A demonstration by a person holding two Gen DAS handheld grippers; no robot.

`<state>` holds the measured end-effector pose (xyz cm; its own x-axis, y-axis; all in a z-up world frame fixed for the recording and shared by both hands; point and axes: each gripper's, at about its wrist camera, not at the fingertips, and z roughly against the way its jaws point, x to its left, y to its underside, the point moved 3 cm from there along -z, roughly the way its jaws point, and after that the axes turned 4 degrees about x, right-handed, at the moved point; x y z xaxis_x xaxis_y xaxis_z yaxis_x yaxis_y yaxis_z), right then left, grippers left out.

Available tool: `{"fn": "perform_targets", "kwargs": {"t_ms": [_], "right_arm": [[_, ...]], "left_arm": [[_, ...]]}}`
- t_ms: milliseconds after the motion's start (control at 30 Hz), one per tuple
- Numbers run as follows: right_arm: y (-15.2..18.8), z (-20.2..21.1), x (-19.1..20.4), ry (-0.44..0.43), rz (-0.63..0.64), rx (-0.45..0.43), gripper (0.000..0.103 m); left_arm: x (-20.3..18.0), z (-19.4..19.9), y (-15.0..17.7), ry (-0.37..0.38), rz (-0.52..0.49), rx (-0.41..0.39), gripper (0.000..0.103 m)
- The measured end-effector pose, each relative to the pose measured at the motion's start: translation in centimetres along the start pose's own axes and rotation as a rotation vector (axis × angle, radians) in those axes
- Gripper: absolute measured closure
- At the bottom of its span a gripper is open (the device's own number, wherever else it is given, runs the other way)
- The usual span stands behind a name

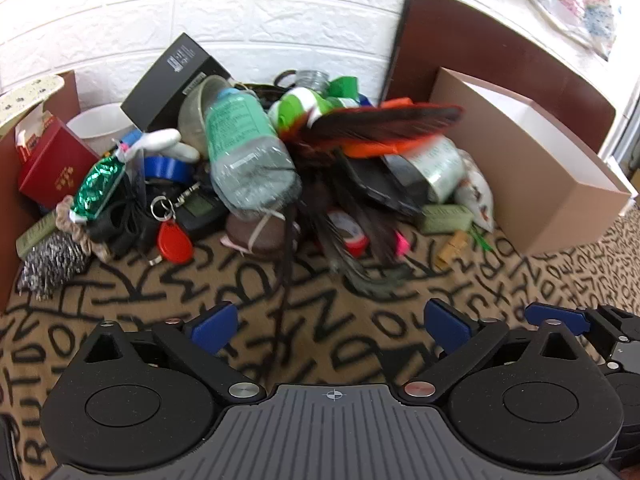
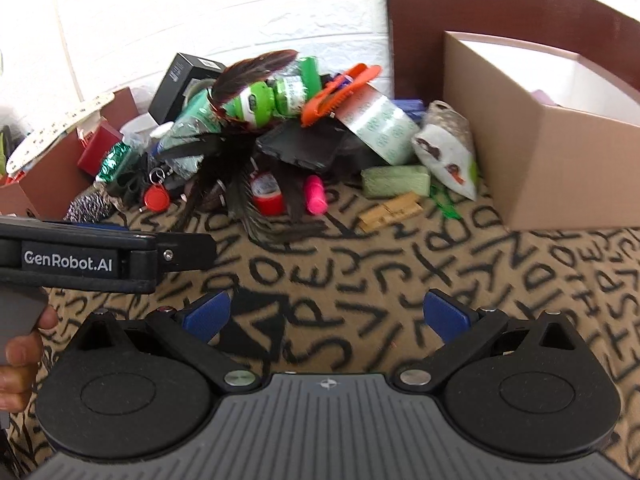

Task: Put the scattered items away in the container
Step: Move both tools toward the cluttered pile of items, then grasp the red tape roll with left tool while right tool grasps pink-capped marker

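A heap of scattered items lies on the letter-print cloth against the white wall: a clear plastic bottle (image 1: pixel 244 148), a dark feather (image 1: pixel 384 122), a red key fob (image 1: pixel 175 242), a red tape roll (image 2: pixel 267 196), a pink tube (image 2: pixel 315 196) and a green sponge (image 2: pixel 396 180). A brown cardboard box (image 2: pixel 560 168) with a white inside stands open at the right. My left gripper (image 1: pixel 330 324) is open and empty, short of the heap. My right gripper (image 2: pixel 326 314) is open and empty over bare cloth, with the left gripper's body (image 2: pixel 92 258) beside it.
A black box (image 1: pixel 176 76), a red box (image 1: pixel 56 164), a white cup (image 1: pixel 98 124) and a steel scourer (image 1: pixel 50 262) lie at the left of the heap. A dark brown chair back (image 1: pixel 500 56) rises behind the cardboard box. The right gripper's blue fingertip (image 1: pixel 556 318) shows at the left view's right edge.
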<state>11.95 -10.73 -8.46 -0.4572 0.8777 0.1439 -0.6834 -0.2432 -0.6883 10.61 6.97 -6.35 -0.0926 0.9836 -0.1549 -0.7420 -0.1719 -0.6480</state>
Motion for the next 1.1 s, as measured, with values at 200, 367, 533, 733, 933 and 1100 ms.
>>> {"fn": "perform_targets", "kwargs": {"t_ms": [200, 367, 533, 733, 933, 1100], "right_arm": [[-1.6, -3.0, 0.5, -0.011, 0.046, -0.013, 0.003], [-3.0, -5.1, 0.5, -0.02, 0.056, -0.027, 0.007], [-4.3, -7.3, 0.4, -0.012, 0.08, -0.033, 0.012], [-5.6, -9.9, 0.8, -0.053, 0.117, -0.039, 0.018], [-5.6, -10.8, 2.3, -0.05, 0.171, -0.065, 0.035], [-4.3, -8.8, 2.1, -0.074, 0.19, -0.045, 0.04]], "left_arm": [[1.7, -2.0, -1.6, -0.03, -0.004, -0.005, 0.011], [2.8, -3.9, -2.7, -0.025, 0.009, 0.005, 0.021], [3.8, -5.9, -3.9, -0.037, 0.04, 0.014, 0.029], [4.5, -8.4, -5.0, -0.05, 0.05, 0.031, 0.033], [3.4, -8.6, -4.8, -0.082, -0.007, 0.032, 0.037], [2.5, -6.7, -2.8, -0.065, -0.018, 0.032, 0.043]]}}
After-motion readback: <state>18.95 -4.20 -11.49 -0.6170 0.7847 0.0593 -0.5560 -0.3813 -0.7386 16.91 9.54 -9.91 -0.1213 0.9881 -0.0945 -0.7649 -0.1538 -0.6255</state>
